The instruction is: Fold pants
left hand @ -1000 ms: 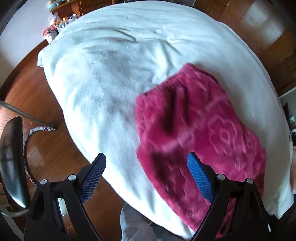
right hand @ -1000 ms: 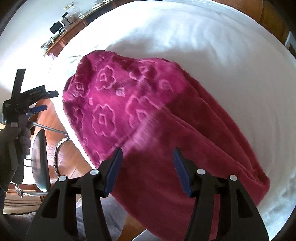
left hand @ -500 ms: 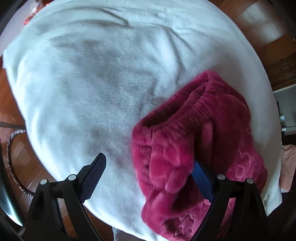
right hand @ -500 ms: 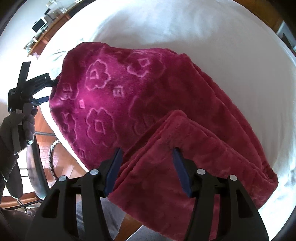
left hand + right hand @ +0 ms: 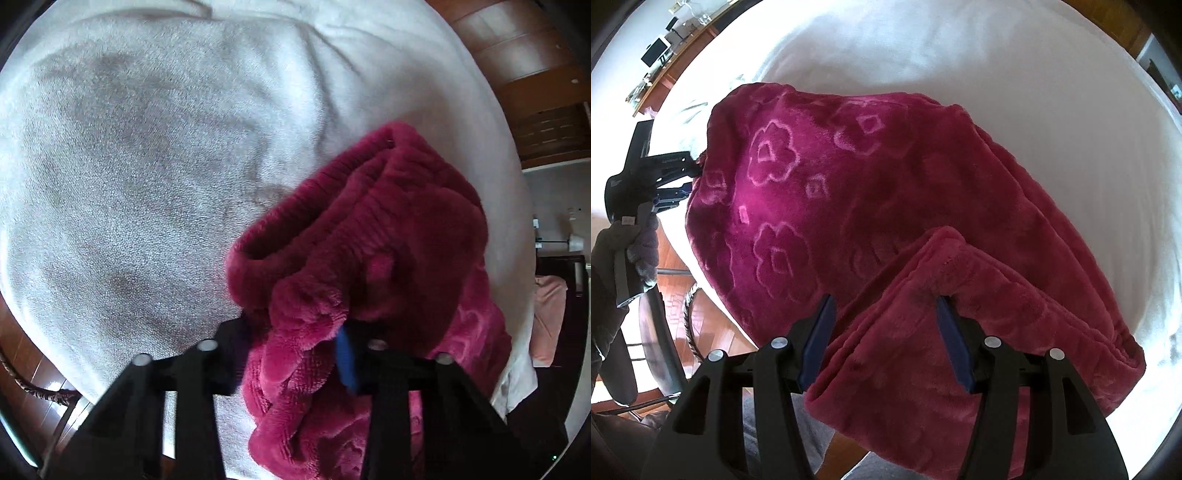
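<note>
Magenta fleece pants (image 5: 849, 184) with a raised flower pattern lie on a white bed cover (image 5: 997, 55). A thick folded layer of them fills the gap between the fingers of my right gripper (image 5: 886, 306), and the cloth tents up over the right fingertip. The elastic waistband end (image 5: 388, 221) bunches up in the left wrist view. My left gripper (image 5: 291, 343) is closing on that bunch, with fleece squeezed between its pads. From the right wrist view the left gripper (image 5: 692, 177) pinches the pants' far left edge, held by a gloved hand (image 5: 635, 243).
The white cover (image 5: 147, 147) spreads wide to the left of the pants. A dark chair (image 5: 657, 332) stands on the wooden floor off the bed's near edge. A desk with small devices (image 5: 665, 55) is far back, and pink cloth (image 5: 550, 317) lies off to the right.
My left gripper came down onto the waistband and its jaws narrowed from wide apart to pinching the fleece. The right gripper drifted slightly over the folded layer at the same width.
</note>
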The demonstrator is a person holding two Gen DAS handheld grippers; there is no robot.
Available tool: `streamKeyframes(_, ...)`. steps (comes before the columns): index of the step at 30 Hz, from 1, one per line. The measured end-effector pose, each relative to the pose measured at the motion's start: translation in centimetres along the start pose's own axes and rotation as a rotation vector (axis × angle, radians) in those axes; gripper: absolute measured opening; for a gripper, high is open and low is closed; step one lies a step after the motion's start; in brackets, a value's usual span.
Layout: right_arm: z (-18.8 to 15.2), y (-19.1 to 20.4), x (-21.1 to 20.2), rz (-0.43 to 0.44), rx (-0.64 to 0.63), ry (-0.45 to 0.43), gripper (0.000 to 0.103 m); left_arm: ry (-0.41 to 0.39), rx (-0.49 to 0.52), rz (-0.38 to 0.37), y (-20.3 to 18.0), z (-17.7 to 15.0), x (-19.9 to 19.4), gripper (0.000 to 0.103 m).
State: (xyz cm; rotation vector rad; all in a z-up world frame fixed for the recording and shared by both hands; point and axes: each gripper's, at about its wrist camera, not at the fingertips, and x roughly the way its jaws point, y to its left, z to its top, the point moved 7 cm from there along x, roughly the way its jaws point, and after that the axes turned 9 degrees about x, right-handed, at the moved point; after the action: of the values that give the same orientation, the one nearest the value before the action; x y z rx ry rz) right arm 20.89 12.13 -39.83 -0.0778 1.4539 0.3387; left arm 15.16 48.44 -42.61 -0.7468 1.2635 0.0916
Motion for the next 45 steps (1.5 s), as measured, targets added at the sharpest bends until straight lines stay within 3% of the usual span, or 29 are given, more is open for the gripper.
streamKeyframes(10, -0.1, -0.8, 0.2, 0.022, 0.032, -0.020, 0.058, -0.068, 0.055, -0.049, -1.8, -0.1, -4.4, 0.023)
streamKeyframes(18, -0.3, -2.8, -1.9, 0.054, 0.042, -0.077, 0.058, -0.172, 0.141, -0.093, -8.9, 0.1, -9.0, 0.022)
streamKeyframes(24, -2.2, -6.4, -3.5, 0.073, 0.079, -0.111, 0.058, -0.238, 0.240, -0.130, -15.7, -1.0, -11.8, 0.022)
streamKeyframes(36, -6.8, -14.4, -5.9, 0.102, 0.194, -0.155, 0.058, -0.286, 0.488, -0.218, -29.4, -8.5, -16.2, 0.021)
streamKeyframes(45, -9.7, -18.9, -6.7, 0.137, 0.266, -0.170, 0.058, -0.218, 0.787, -0.280, -39.4, -17.9, -16.0, 0.021)
